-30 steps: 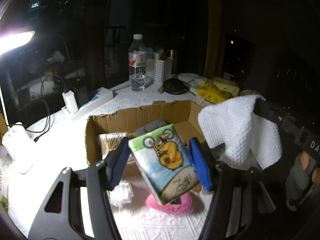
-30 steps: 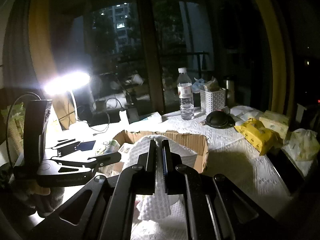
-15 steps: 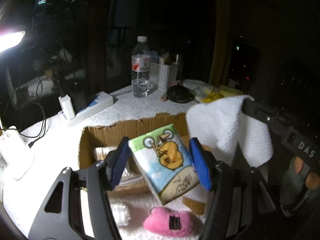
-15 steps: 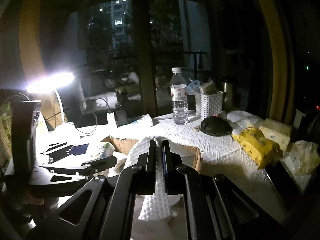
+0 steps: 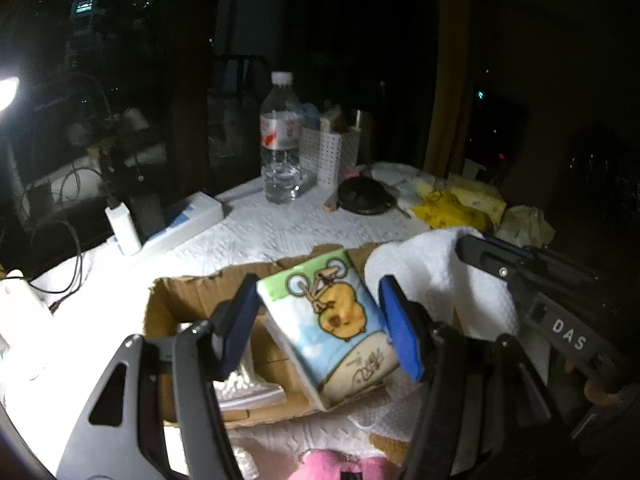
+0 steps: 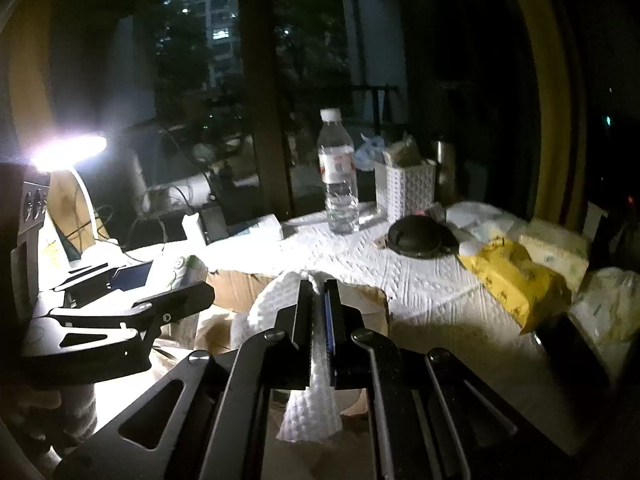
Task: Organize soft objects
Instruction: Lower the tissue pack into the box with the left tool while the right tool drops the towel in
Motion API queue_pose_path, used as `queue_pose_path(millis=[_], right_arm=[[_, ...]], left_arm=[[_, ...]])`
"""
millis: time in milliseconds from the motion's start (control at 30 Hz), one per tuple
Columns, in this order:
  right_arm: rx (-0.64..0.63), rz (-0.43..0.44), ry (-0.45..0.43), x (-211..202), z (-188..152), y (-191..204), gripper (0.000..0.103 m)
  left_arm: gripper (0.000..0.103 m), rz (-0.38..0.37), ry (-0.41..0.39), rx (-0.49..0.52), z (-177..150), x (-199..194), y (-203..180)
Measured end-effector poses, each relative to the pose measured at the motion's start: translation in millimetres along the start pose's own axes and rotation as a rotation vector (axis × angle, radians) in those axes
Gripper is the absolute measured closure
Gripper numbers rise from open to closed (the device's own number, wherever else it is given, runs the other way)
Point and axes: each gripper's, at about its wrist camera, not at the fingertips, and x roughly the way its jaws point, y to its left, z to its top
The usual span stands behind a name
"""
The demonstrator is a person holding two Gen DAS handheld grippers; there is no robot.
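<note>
Soft goods in transit over cardboard box; both tongs loaded

Nearest: left tongs [image 5: 320,328] spread about a packet's width, blue pads clamping a printed tissue pack [image 5: 334,328] across its two long sides, tilted, held above the open cardboard box [image 5: 188,300]; likely light, squashy, film wrapper slippery, best gripped mid-body. Right tongs [image 6: 318,320] pinched nearly closed on a white waffle cloth [image 6: 310,408], limp and light, hanging free below the pinch, over the box's right end. Pink plush [image 5: 340,468] on the tabletop [image 5: 280,232] before the box. Beyond: water bottle [image 5: 281,140], yellow packets [image 6: 516,276]
</note>
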Motion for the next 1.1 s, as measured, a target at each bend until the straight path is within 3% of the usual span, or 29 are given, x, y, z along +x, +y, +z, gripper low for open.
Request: queue_pose_path(millis=[400, 567, 600, 633, 667, 733, 800, 967, 1100], right_arm=[[0.039, -0.068, 0.118, 58, -19, -15, 0.097], [0.059, -0.091, 0.147, 61, -25, -20, 0.096], [0.066, -0.092, 0.133, 56, -25, -21, 0.087], [0.068, -0.091, 0.120, 52, -24, -22, 0.073], [0.076, -0.072, 0.103, 46, -23, -22, 0.068], [0.076, -0.104, 0.060, 37, -22, -24, 0.038], [0.087, -0.121, 0.035, 32, -22, -27, 0.035], [0.113, -0.049, 0.034, 28, -17, -29, 0.035], [0.095, -0.029, 0.152, 51, -21, -21, 0.031]], left_arm=[[0.040, 0.007, 0.109, 0.000, -16, 42, -2], [0.040, 0.014, 0.136, 0.006, -20, 50, -3], [0.040, 0.017, 0.142, 0.005, -21, 52, -2], [0.040, 0.020, 0.149, 0.003, -22, 54, -2], [0.040, 0.019, 0.153, 0.002, -23, 55, -1], [0.040, 0.020, 0.156, 0.003, -24, 56, -1], [0.040, 0.022, 0.159, 0.005, -25, 56, -1], [0.040, 0.022, 0.169, 0.003, -26, 58, -1], [0.040, 0.016, 0.181, -0.017, -25, 57, 1]])
